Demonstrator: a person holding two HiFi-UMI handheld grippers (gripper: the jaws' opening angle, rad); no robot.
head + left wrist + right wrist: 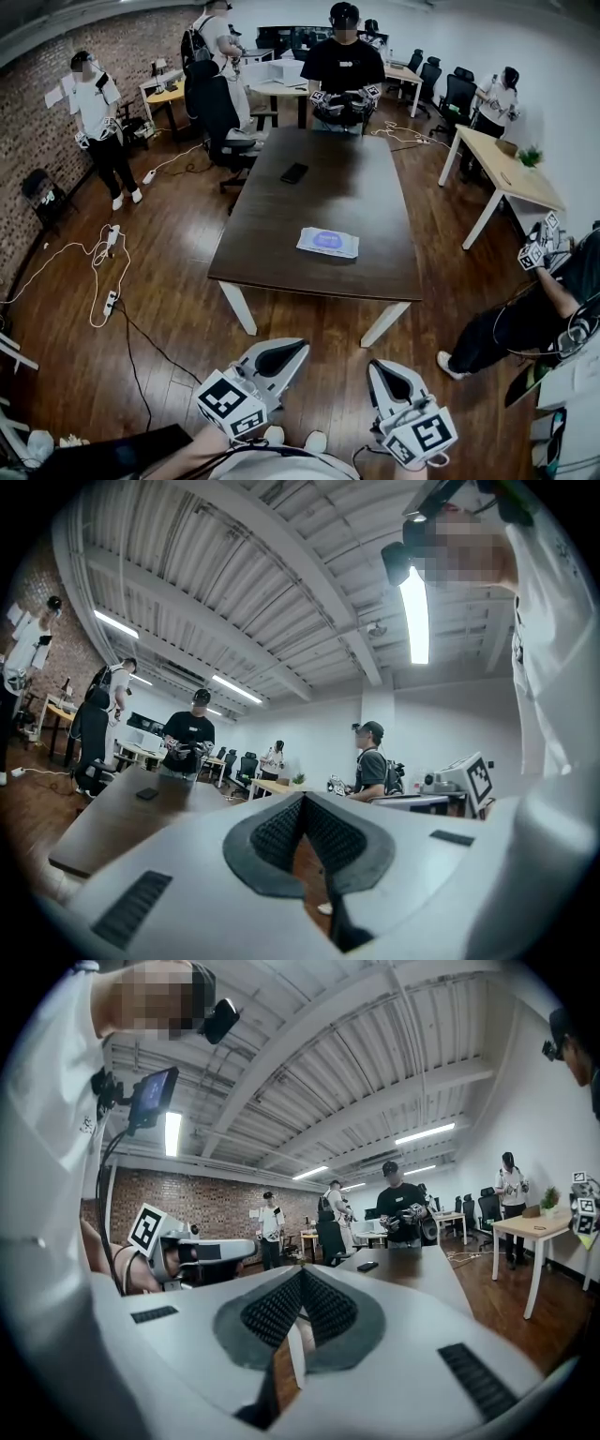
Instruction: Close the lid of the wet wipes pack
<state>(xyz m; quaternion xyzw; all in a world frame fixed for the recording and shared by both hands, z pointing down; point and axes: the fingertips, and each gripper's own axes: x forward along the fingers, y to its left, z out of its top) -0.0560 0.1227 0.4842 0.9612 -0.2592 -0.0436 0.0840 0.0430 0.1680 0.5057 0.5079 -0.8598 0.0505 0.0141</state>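
Observation:
The wet wipes pack [327,242], white with a bluish oval patch on top, lies flat near the front edge of the dark table [281,253]. Whether its lid is up is too small to tell. My left gripper [298,347] and right gripper [375,367] hang side by side in front of the table, over the wooden floor and well short of the pack. Each points level toward the table. Both are shut with nothing between the pads. In the right gripper view the left gripper [192,1251] shows at the left. The pack shows in neither gripper view.
A black phone [294,172] lies farther back on the table. A person in black [342,66] stands at the far end holding grippers. Another person [525,319] sits at the right, others stand at the left. Cables and power strips [108,272] trail over the floor on the left.

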